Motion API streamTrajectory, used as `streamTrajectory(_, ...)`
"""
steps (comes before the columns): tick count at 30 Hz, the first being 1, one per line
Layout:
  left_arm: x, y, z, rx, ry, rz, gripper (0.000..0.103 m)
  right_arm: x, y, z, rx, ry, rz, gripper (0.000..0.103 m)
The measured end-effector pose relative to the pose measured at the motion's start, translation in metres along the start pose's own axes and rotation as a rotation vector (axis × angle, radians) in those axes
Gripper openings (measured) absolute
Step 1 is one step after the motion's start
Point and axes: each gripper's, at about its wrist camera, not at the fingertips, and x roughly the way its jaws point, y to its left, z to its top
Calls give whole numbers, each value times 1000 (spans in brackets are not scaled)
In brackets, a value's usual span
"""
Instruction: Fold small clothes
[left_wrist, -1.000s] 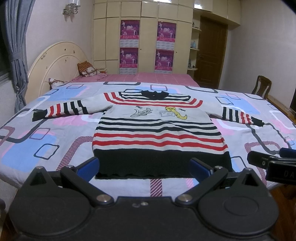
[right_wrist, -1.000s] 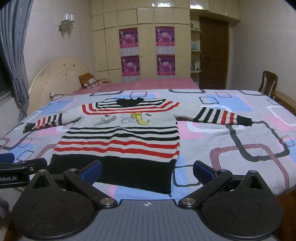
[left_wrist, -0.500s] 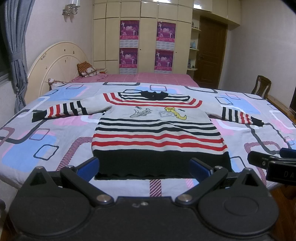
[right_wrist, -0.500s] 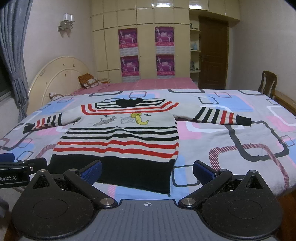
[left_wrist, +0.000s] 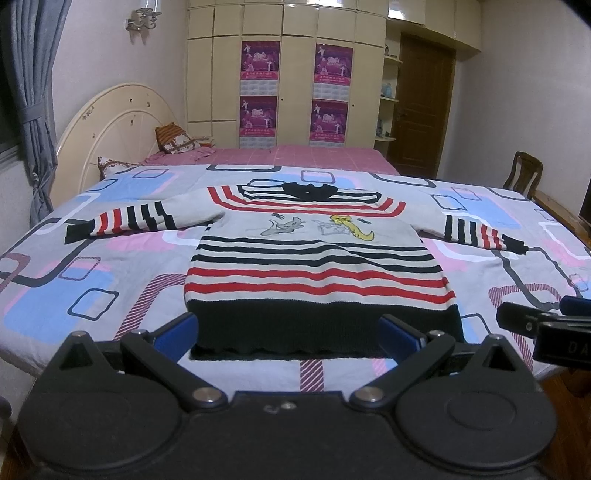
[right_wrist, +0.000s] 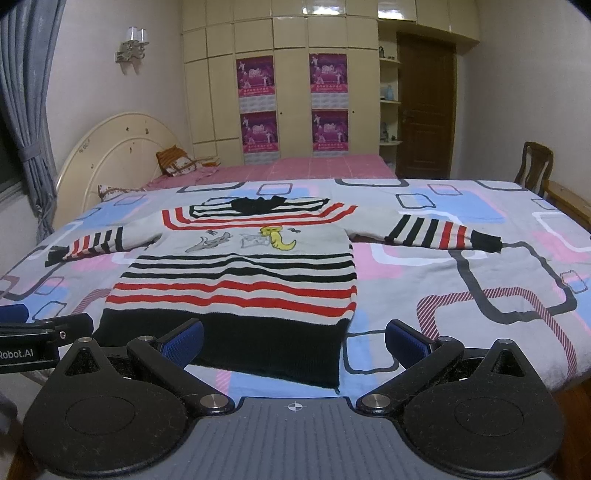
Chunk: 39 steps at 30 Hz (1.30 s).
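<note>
A small striped sweater (left_wrist: 317, 266) lies flat and face up on the bed, sleeves spread out to both sides, black hem nearest me. It also shows in the right wrist view (right_wrist: 240, 273). My left gripper (left_wrist: 288, 334) is open and empty, held just short of the hem's middle. My right gripper (right_wrist: 293, 341) is open and empty, near the hem's right corner. Each gripper shows at the edge of the other's view: the right gripper (left_wrist: 543, 325) and the left gripper (right_wrist: 40, 332).
The bed has a patterned quilt (left_wrist: 74, 280) and a cream headboard (left_wrist: 110, 125) at the far left with pillows (left_wrist: 173, 138). A wooden chair (right_wrist: 535, 162) stands at the far right. A wardrobe (left_wrist: 295, 74) and a door (left_wrist: 424, 110) line the back wall.
Both grippers have drifted very slightly; the sweater has not moved and both grippers stay open.
</note>
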Motion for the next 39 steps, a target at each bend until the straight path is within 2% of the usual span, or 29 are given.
streamTrajectory(8,4,2,6,-6,19,-18,103,3,-2,3,7,3,-8,103)
streamTrajectory(14,21,5,23,-19,14,-29,103,19,-7,17,23,-11,-22,103)
streamTrajectory(16,30,2,31,-17,10,-15,103,26,-10,24,35,-19,-30,103)
streamTrajectory(19,49,3,43,-24,31,-41,103,39,-14,35,43,-32,-46,103)
streamTrajectory(24,76,4,60,-33,21,-58,103,67,-26,55,68,-49,-77,103)
streamTrajectory(29,108,7,80,-32,33,-129,103,96,-39,73,103,-60,-145,103)
streamTrajectory(34,138,3,99,41,12,-180,102,119,-51,87,149,-66,-201,103)
streamTrajectory(39,166,-1,111,27,2,-212,100,128,-76,97,217,-90,-250,103)
